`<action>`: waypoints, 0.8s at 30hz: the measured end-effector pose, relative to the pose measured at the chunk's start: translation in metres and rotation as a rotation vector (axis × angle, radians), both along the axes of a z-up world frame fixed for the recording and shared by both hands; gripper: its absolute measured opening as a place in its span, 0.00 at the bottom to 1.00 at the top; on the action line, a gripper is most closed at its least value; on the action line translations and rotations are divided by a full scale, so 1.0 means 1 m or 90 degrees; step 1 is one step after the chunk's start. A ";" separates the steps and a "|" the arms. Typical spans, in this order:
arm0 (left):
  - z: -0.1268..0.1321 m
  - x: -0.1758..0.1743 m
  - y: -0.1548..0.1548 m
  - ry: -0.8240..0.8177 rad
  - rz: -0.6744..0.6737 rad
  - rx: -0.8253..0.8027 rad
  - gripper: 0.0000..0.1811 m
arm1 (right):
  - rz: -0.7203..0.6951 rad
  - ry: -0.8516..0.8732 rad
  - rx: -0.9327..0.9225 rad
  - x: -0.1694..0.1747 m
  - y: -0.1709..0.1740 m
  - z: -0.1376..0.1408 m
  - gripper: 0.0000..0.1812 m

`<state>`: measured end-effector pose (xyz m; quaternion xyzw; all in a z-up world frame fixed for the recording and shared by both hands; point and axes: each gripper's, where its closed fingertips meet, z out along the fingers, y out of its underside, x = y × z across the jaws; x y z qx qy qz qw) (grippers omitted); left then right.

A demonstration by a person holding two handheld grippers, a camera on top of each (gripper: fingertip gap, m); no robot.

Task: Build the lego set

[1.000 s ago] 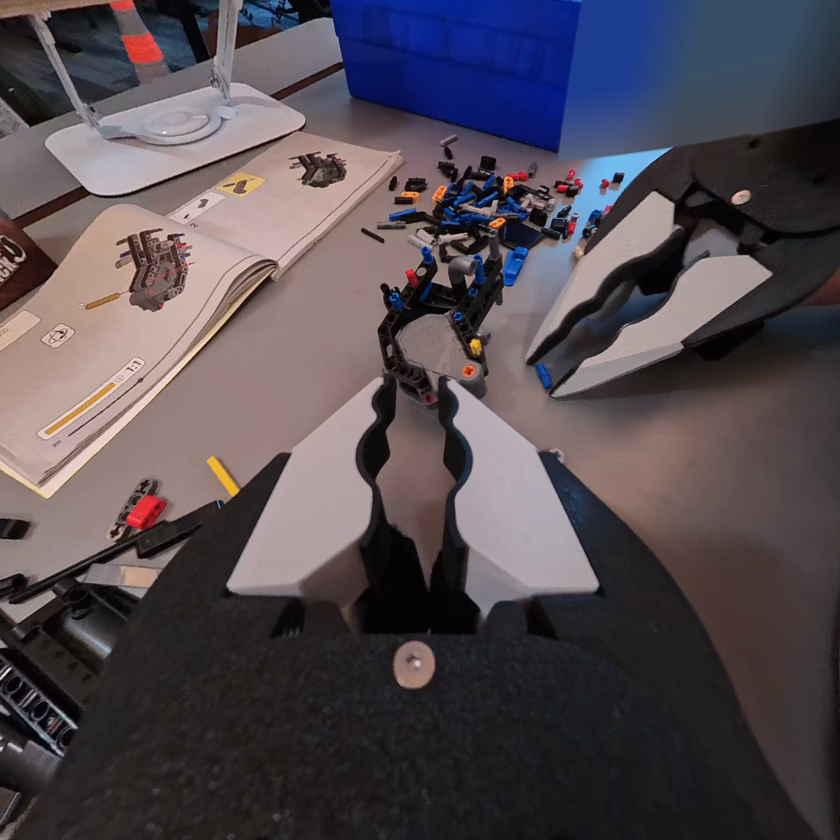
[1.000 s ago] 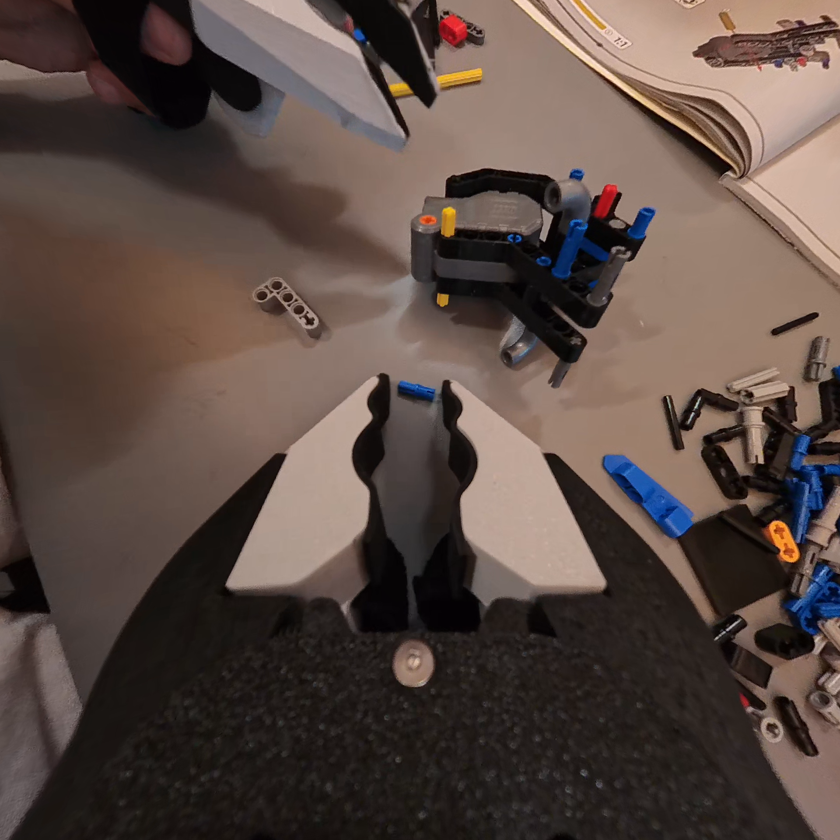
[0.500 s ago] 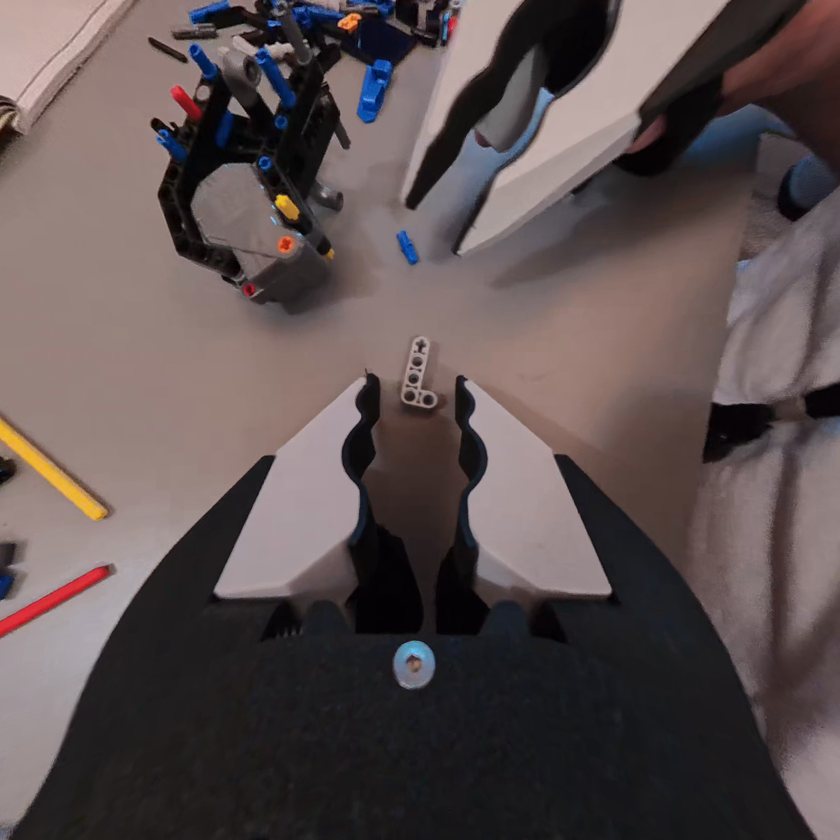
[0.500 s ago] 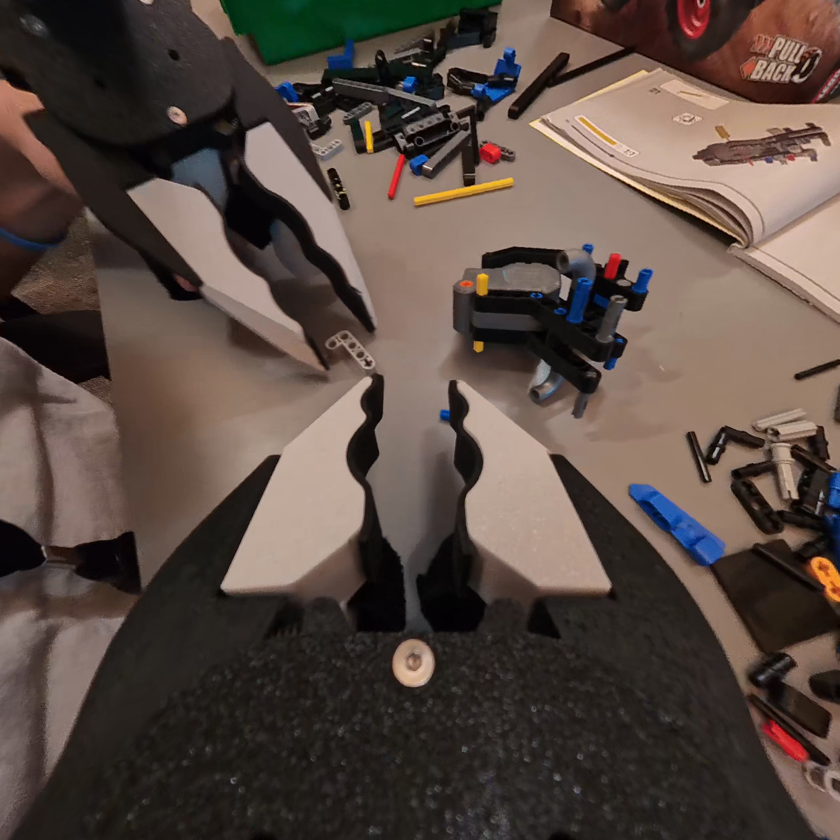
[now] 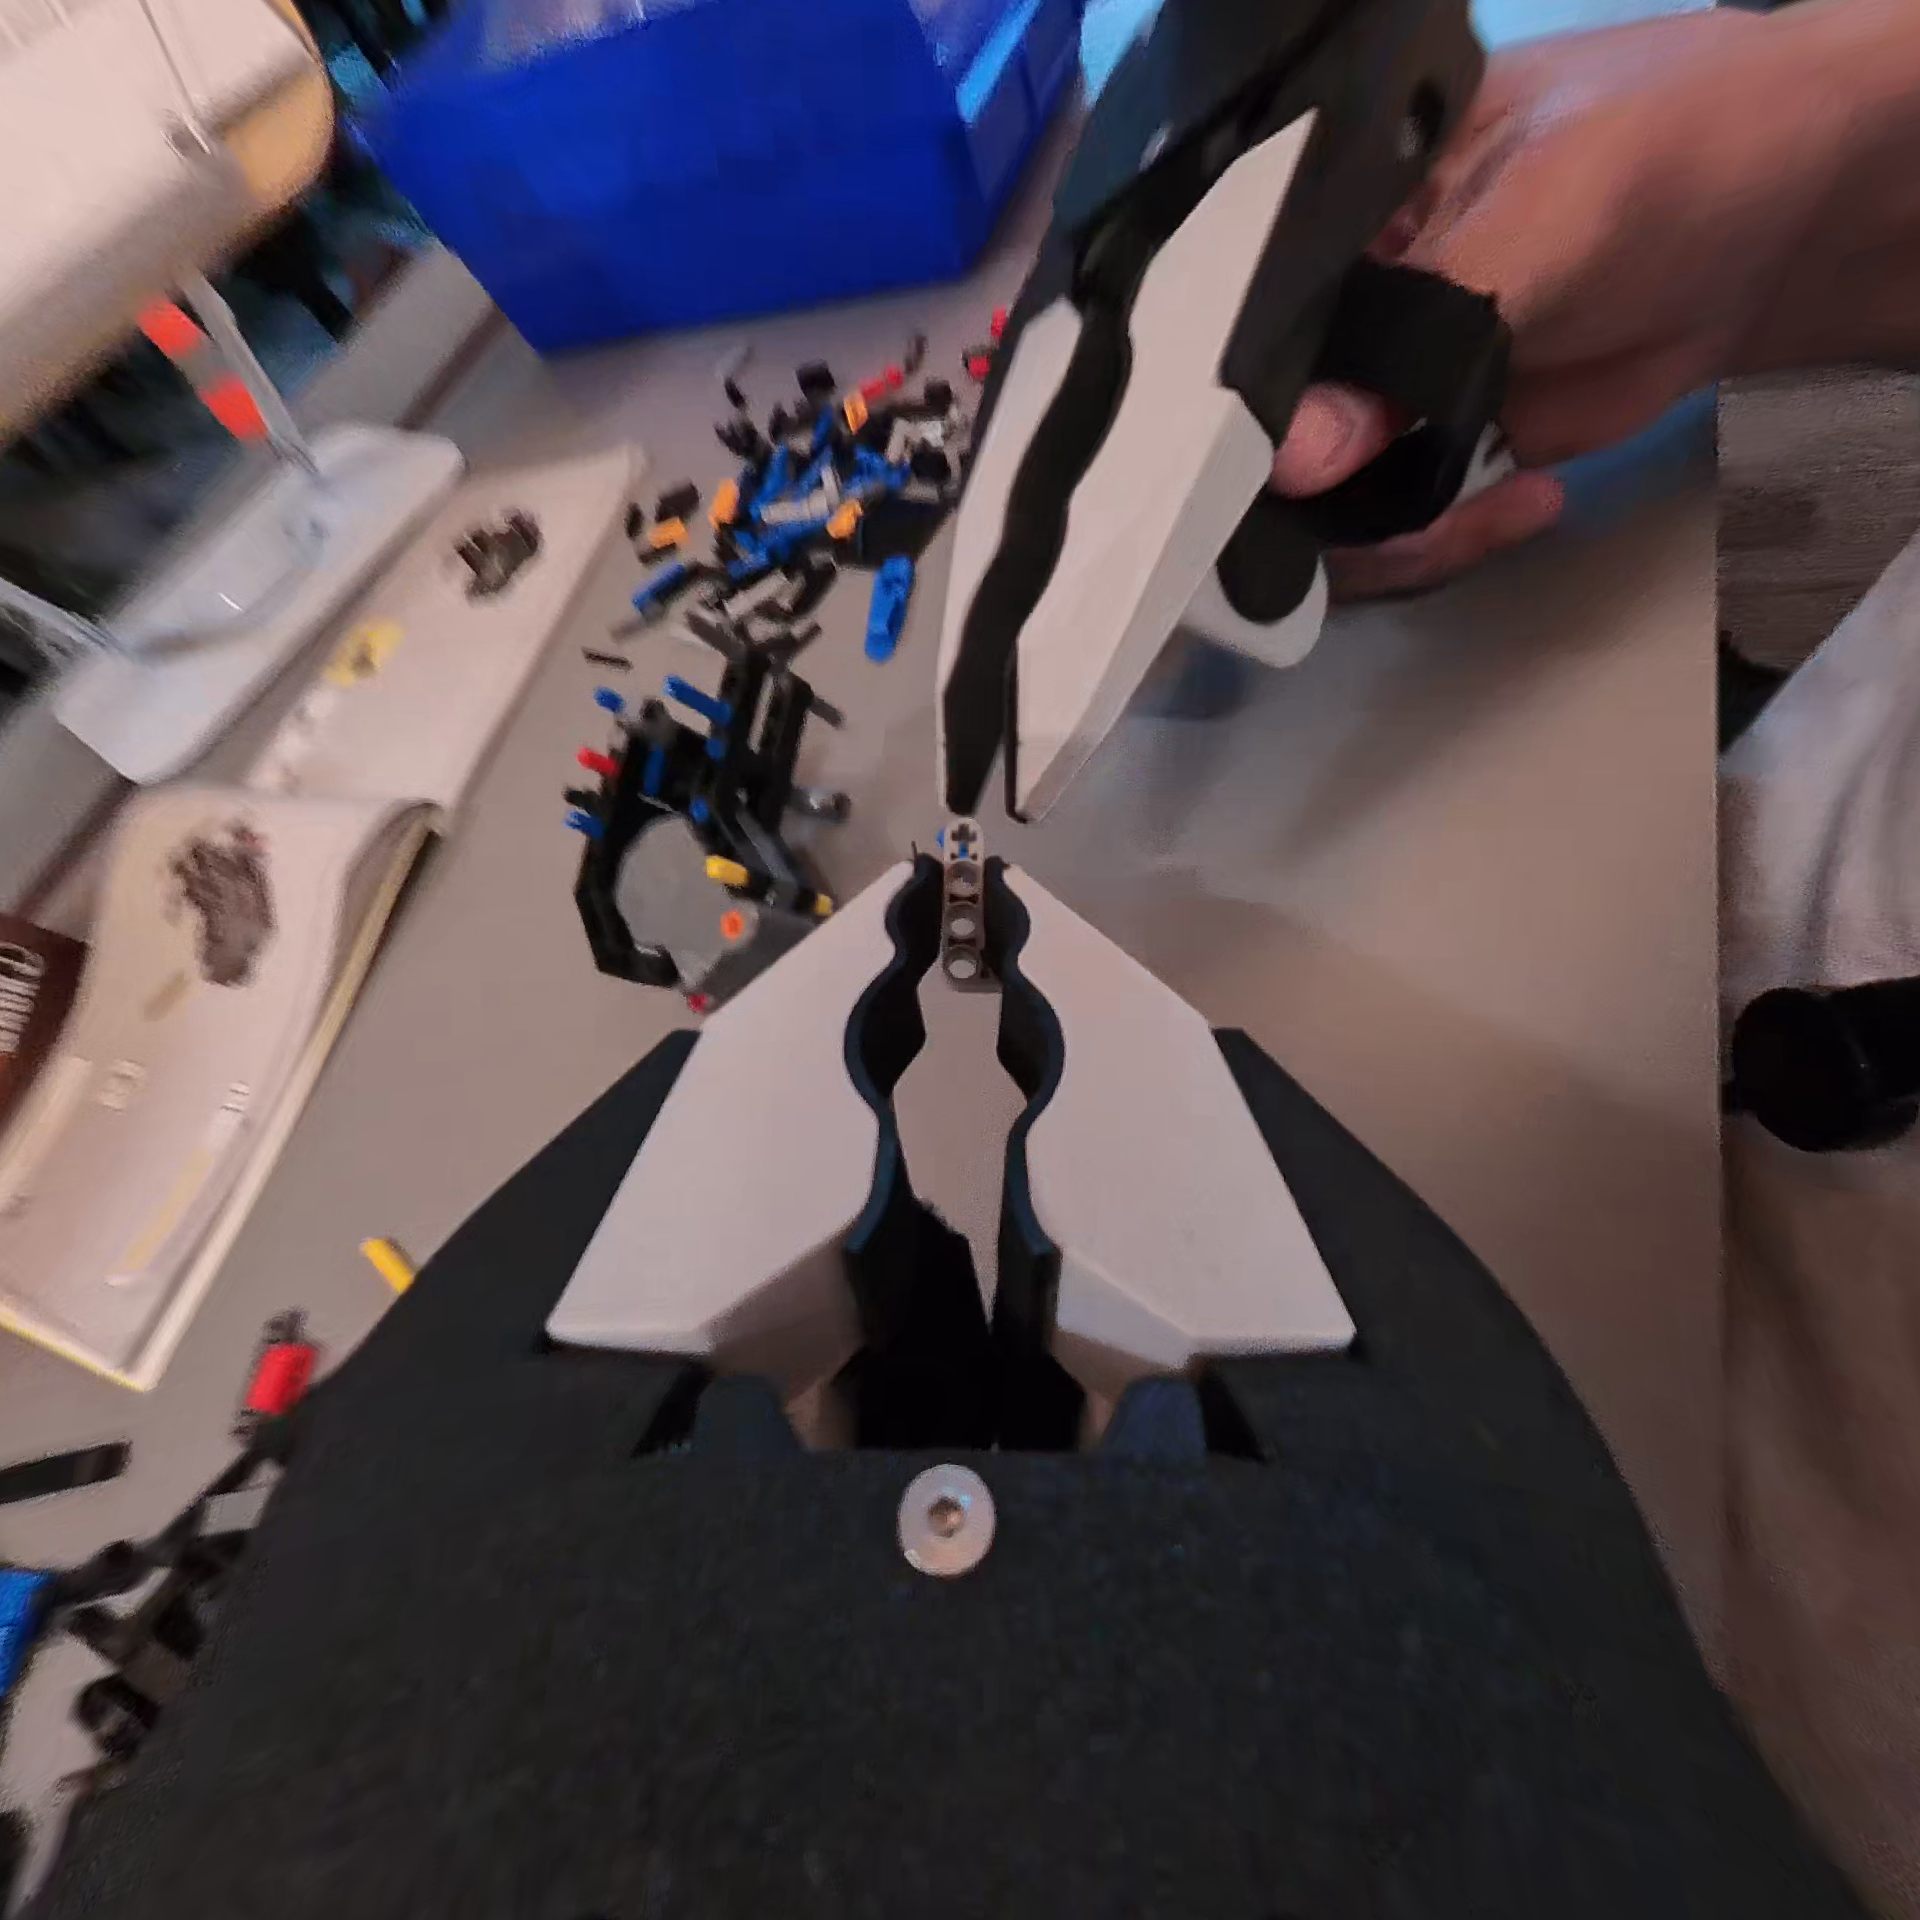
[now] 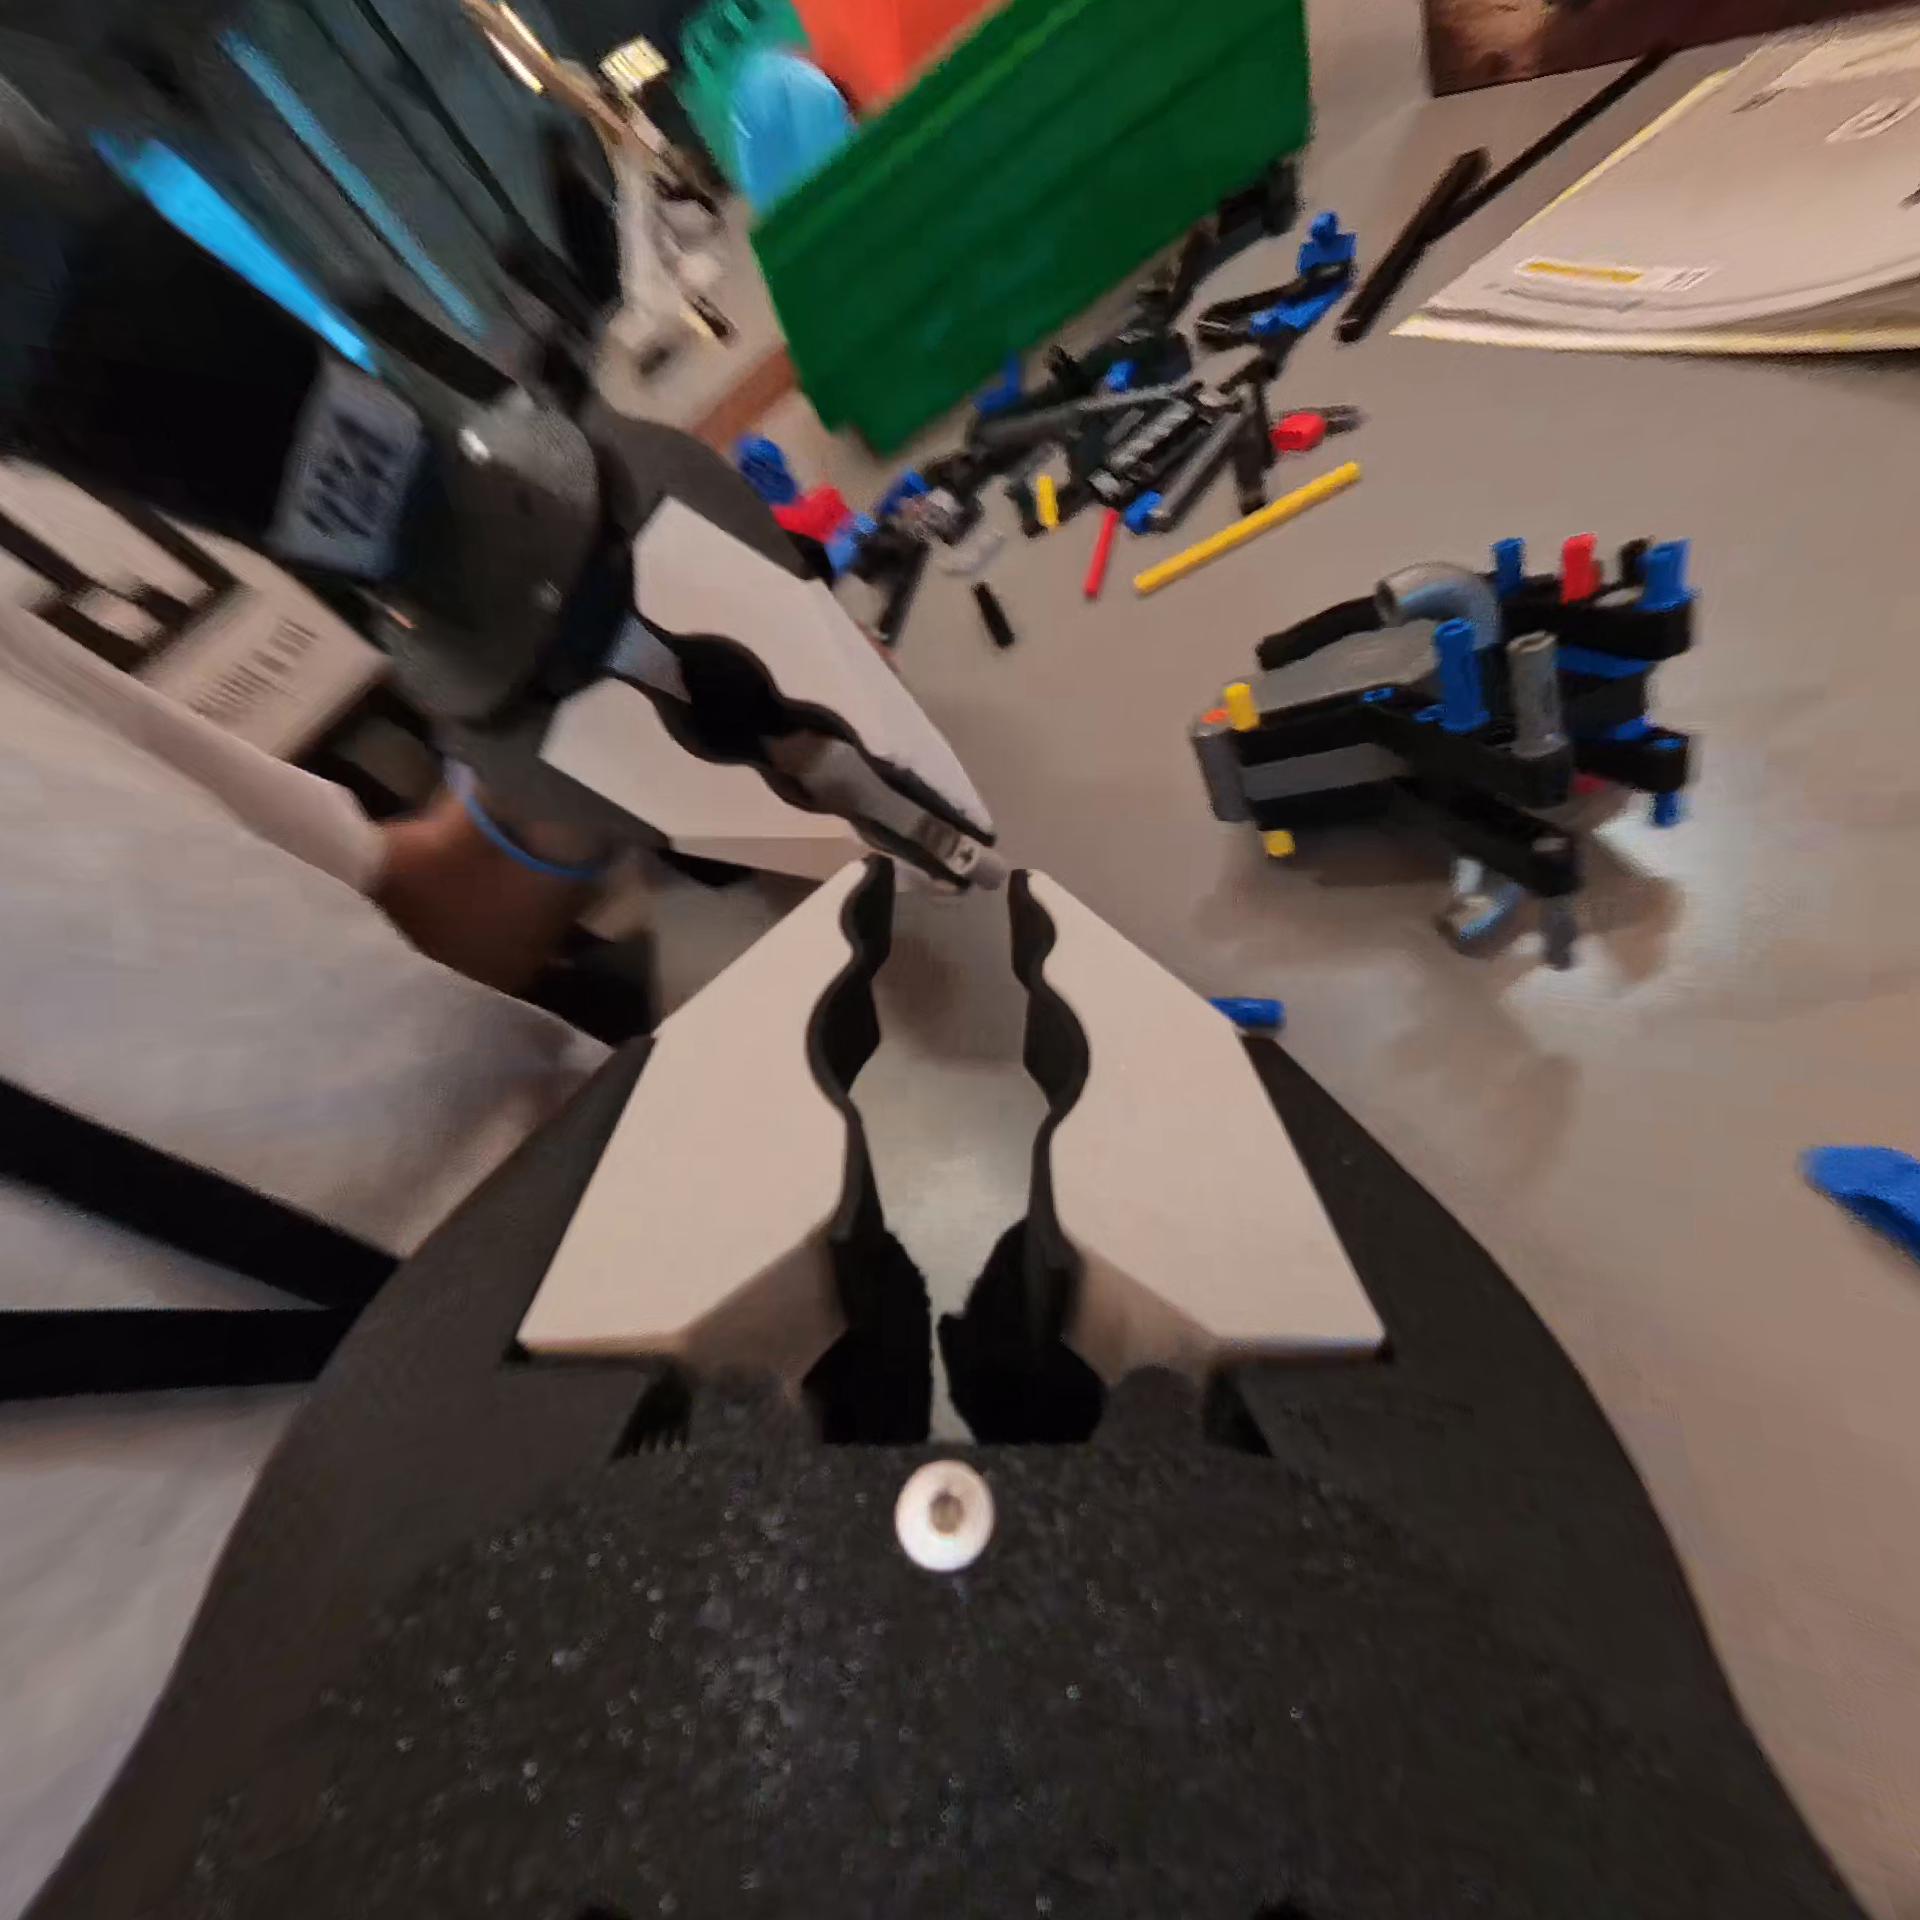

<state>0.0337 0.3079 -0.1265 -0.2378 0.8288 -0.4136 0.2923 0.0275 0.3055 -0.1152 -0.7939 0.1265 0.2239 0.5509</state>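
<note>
My left gripper [image 5: 961, 883] is shut on a small grey L-shaped beam [image 5: 963, 920], held at the fingertips above the table. My right gripper [image 6: 940, 883] is open and empty; its tips almost touch the beam's free end [image 6: 961, 857]. In the left wrist view the right gripper [image 5: 982, 810] comes down from above, held by a hand [image 5: 1662, 260]. The part-built black, grey and blue model [image 5: 696, 831] stands on the table to the left, and also shows in the right wrist view [image 6: 1455, 717]. A blue pin [image 6: 1247, 1010] lies by my right finger.
An open instruction booklet [image 5: 208, 987] lies at the left and a blue bin [image 5: 675, 156] at the back. Loose parts [image 5: 800, 509] lie before the bin. A green bin [image 6: 1018, 208], another parts pile [image 6: 1122, 447] and a yellow axle [image 6: 1247, 528] show in the right wrist view.
My left gripper has shut on the grey L-shaped beam and lifted it off the table. My right gripper has left the blue pin and moved up to the beam's end.
</note>
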 end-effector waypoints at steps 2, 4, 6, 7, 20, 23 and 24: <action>0.010 0.002 0.001 -0.038 0.006 0.008 0.03 | 0.031 0.083 0.034 -0.006 -0.001 0.008 0.10; 0.016 0.000 -0.004 -0.061 -0.012 0.005 0.03 | 0.032 0.098 0.044 -0.006 -0.002 0.009 0.08; 0.018 0.000 -0.005 -0.082 -0.013 0.013 0.03 | 0.024 0.106 0.061 -0.004 -0.003 0.013 0.08; 0.020 0.000 -0.005 -0.091 -0.013 0.017 0.03 | 0.024 0.112 0.061 -0.004 -0.003 0.013 0.08; 0.017 0.004 -0.015 -0.108 -0.001 0.027 0.03 | -0.017 0.110 0.067 0.006 -0.002 0.011 0.04; 0.010 0.011 -0.012 -0.103 0.029 0.047 0.08 | -0.046 -0.002 0.027 0.006 0.002 0.003 0.04; 0.008 0.011 -0.013 -0.104 0.027 0.054 0.06 | -0.050 -0.014 0.019 0.005 0.003 0.002 0.04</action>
